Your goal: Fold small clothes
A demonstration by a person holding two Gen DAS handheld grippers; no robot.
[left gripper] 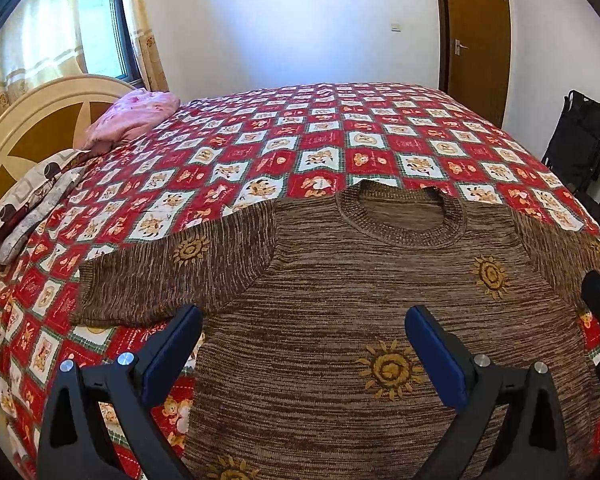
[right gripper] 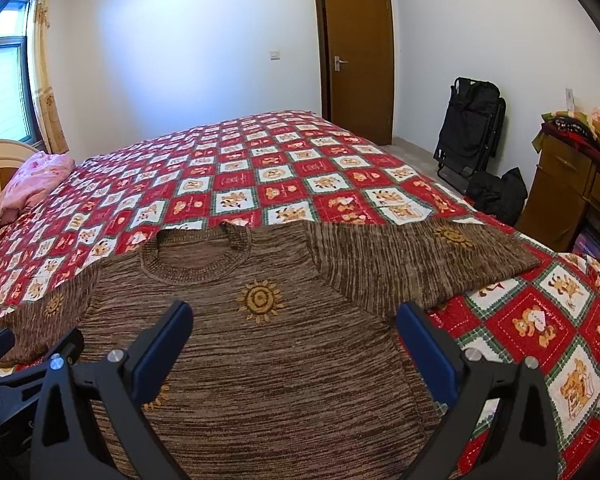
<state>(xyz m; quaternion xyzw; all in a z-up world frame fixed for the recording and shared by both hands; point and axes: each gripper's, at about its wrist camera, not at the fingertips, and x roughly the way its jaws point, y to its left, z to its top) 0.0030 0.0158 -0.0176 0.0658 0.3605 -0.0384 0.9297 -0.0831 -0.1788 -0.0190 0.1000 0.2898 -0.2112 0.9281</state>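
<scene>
On the bear-print bedspread point(left gripper: 340, 128), a flat brown sweater point(left gripper: 340, 300), no legible writing; both grippers' jaws apart, empty.

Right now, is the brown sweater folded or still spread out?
Spread out. The brown sweater lies flat on the bedspread, both sleeves extended sideways, neckline visible, no fold made.
</scene>
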